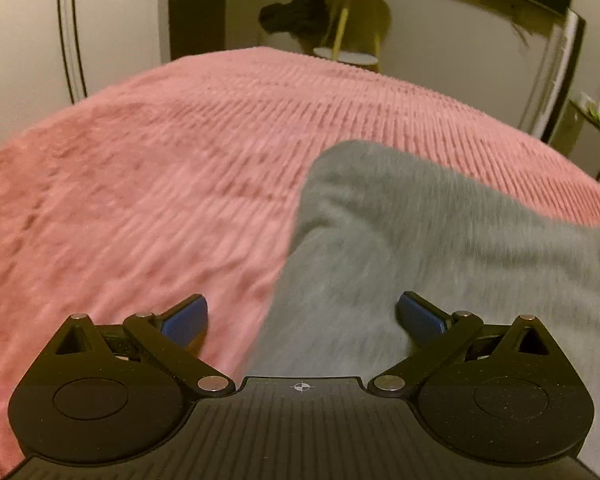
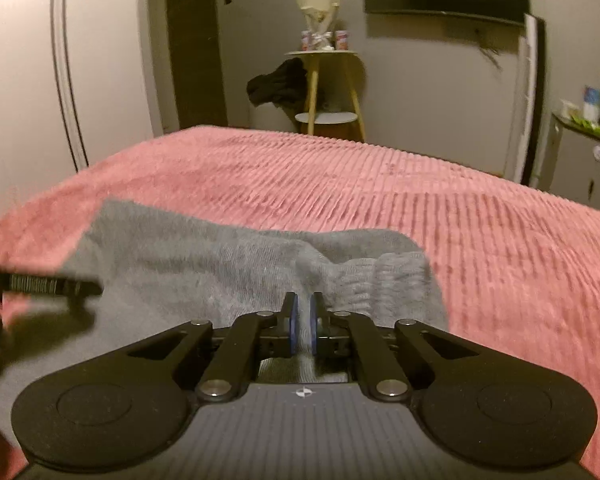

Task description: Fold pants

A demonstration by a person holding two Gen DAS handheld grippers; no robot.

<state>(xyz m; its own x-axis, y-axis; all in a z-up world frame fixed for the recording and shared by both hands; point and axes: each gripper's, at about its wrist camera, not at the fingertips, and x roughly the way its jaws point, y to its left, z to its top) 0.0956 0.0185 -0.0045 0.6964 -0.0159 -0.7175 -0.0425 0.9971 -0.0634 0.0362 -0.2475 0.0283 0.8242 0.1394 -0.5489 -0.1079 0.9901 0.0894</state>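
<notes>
Grey pants point(image 1: 412, 240) lie on a pink ribbed bedspread point(image 1: 160, 160). In the left wrist view my left gripper point(image 1: 302, 316) is open, its blue pads wide apart just above the pants' left edge, holding nothing. In the right wrist view my right gripper point(image 2: 302, 322) is shut on a fold of the grey pants point(image 2: 204, 264), near the ribbed waistband or cuff point(image 2: 380, 280), which bunches up just beyond the fingers. The left gripper's black body point(image 2: 40, 284) shows at the left edge of that view, over the pants.
The pink bedspread point(image 2: 460, 220) fills most of both views. Beyond the bed stand a yellow-legged side table point(image 2: 328, 92) with dark clothing point(image 2: 278, 82) draped beside it, a white wardrobe point(image 2: 40, 80) at left and a cabinet point(image 2: 584, 160) at right.
</notes>
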